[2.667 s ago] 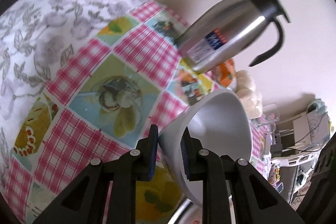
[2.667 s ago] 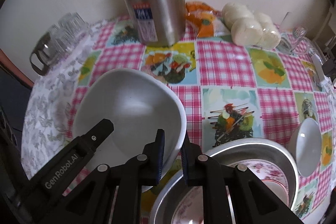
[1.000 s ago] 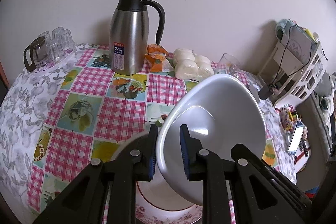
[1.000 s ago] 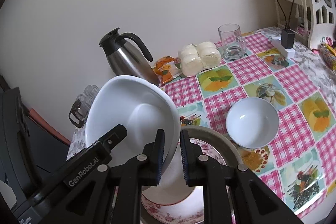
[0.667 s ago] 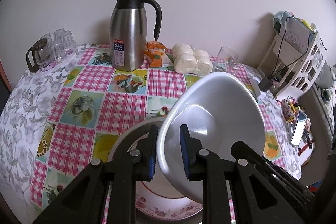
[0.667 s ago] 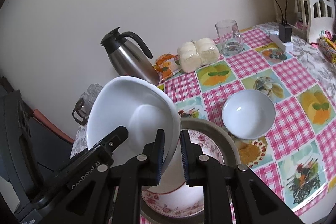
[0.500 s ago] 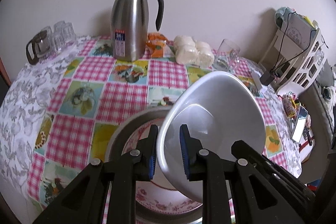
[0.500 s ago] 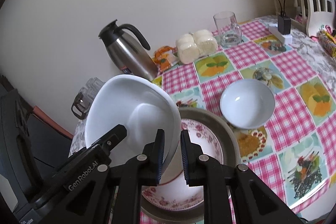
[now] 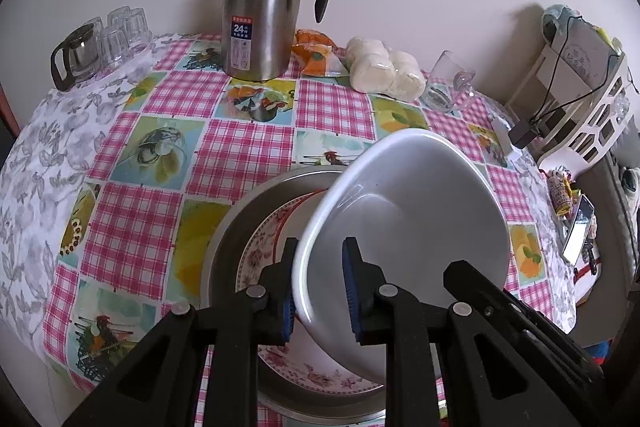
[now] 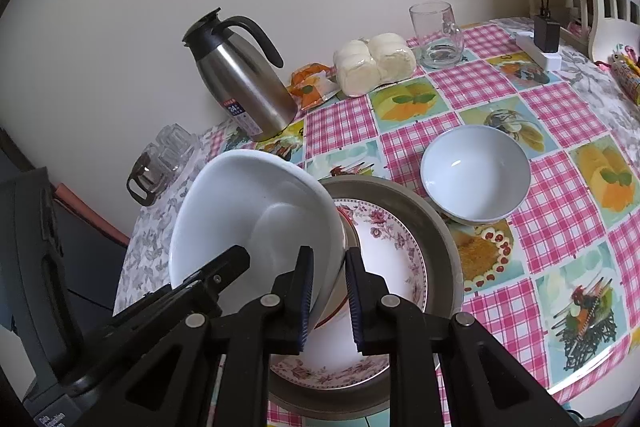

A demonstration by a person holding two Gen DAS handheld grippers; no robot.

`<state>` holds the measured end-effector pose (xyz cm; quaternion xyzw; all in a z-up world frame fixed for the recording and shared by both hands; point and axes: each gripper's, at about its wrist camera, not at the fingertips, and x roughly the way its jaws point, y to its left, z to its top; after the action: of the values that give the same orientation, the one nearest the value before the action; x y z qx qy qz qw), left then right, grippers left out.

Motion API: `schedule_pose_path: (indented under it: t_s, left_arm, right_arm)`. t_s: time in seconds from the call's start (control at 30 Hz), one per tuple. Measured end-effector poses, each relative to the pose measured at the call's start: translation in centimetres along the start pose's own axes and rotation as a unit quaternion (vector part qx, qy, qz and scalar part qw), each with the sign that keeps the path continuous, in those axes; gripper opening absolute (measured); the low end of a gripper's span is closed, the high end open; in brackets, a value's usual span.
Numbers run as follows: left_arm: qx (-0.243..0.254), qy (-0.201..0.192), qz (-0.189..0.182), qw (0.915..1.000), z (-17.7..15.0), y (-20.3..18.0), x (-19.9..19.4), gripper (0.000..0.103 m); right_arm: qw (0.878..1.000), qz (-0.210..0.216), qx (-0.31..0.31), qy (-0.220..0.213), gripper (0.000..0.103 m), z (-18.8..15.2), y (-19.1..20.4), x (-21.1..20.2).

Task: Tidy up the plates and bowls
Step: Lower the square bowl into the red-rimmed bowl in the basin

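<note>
Left gripper (image 9: 318, 285), jaws clamped on the rim of the large white bowl (image 9: 416, 211), tilted above the floral plate (image 10: 384, 255) in the metal basin (image 10: 444, 247); right gripper (image 10: 326, 297), jaws opening, rim between them; small bowl (image 10: 476, 175) on the counter (image 10: 560, 163)

You are working in a home, at a dining table set against a plain pale wall. The table (image 9: 248, 151) wears a plastic cloth of pink checks and food pictures. On it you see a steel thermos jug (image 9: 262, 7), a pack of white buns (image 9: 384, 73), a glass mug (image 10: 438, 35) and small glasses (image 9: 124, 31) beside a little glass teapot (image 9: 76, 57). At the right stands a white plastic rack (image 9: 588, 103) with cables and a charger (image 10: 546, 35).
</note>
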<state>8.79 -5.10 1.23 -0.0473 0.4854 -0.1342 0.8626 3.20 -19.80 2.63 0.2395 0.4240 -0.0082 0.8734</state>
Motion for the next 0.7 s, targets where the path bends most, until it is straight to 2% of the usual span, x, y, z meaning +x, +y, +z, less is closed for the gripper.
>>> schedule_pose_path:
  t_s: [0.7]
  left_arm:
    - [-0.016, 0.035, -0.001, 0.9993, -0.1, 0.7, 1.6, 0.022]
  right_arm:
    - [1.0, -0.005, 0.008, 0.027, 0.019, -0.2, -0.3, 1.9]
